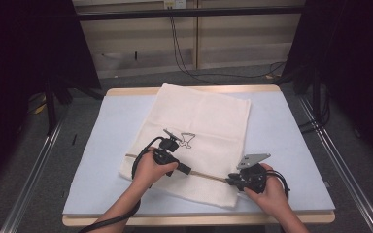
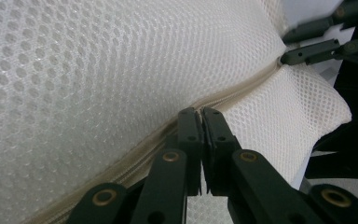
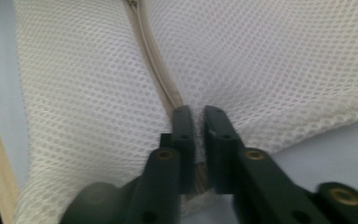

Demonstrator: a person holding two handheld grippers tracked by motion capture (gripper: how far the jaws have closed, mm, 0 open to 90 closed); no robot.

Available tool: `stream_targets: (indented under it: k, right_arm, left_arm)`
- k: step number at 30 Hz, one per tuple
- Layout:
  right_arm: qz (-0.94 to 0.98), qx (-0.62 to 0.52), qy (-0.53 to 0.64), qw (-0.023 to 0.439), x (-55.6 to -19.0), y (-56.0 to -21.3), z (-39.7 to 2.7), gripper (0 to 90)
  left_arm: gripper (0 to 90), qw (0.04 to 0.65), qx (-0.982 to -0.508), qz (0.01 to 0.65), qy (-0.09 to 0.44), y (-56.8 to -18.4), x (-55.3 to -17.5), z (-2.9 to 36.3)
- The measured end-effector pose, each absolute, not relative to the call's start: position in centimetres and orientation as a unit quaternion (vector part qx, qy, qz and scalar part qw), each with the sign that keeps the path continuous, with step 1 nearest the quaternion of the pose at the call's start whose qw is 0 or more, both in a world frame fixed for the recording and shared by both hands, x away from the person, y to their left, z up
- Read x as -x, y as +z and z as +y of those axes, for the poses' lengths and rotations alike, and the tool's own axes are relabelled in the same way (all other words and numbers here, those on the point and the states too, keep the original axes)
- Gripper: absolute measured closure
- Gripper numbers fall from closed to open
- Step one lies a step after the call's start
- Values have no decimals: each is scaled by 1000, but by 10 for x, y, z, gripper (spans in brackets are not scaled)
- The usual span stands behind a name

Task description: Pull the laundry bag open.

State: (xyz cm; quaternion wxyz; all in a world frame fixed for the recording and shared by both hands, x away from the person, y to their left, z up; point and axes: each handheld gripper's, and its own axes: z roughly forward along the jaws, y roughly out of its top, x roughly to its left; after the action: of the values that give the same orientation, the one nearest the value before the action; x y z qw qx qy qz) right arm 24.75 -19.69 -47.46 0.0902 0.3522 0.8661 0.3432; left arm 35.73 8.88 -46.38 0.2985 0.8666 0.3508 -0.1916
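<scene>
Bag: cream mesh zip bag [image 1: 199, 136], flat on the pale blue worktop [image 1: 291, 145] beneath both tools.
Left tool [image 2: 200, 112]: jaws pinched on the beige zip [image 2: 242, 91] mid-run.
Right tool [image 3: 196, 111]: nipping the zip's end at the bag's corner.
Handling: likely light, floppy, snag-prone.
Hold: the stiffer zip tape, not the mesh.

mesh bag [image 1: 201, 121]: cream, honeycomb weave | zip [image 2: 223, 95]: beige | table cover [image 1: 291, 145]: pale blue

Left tongs [image 1: 187, 169] clamped shut, right tongs [image 1: 229, 180] nearly closed, tips facing
</scene>
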Motion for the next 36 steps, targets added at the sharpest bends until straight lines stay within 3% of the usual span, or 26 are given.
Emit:
stream_targets:
  k: [8, 16, 21, 23, 24, 25, 30, 36]
  right_arm:
    - [870, -348, 333, 104, -247, -469, -199, 866]
    - [876, -333, 325, 126, -247, -460, -241, 861]
    - [858, -339, 354, 153, -241, -458, -246, 786]
    - [851, -332, 374, 158, -239, -453, -240, 807]
    - [852, -327, 381, 147, -237, -452, -236, 883]
    - [856, -318, 382, 140, -238, -455, -232, 900]
    - [873, -318, 345, 133, -241, -474, -224, 900]
    - [871, -327, 341, 136, -239, -475, -227, 900]
  left_arm:
    - [871, 314, -863, 342, -201, -463, -357, 87]
    - [871, 321, -860, 335, -213, -462, -351, 47]
    - [871, 327, -849, 355, -216, -464, -352, 39]
    - [871, 322, -853, 348, -218, -465, -352, 41]
    - [871, 324, -855, 344, -214, -466, -352, 40]
    - [871, 332, -849, 352, -212, -466, -351, 39]
    - [870, 329, -850, 350, -214, -466, -351, 40]
    - [868, 315, -860, 342, -208, -466, -355, 43]
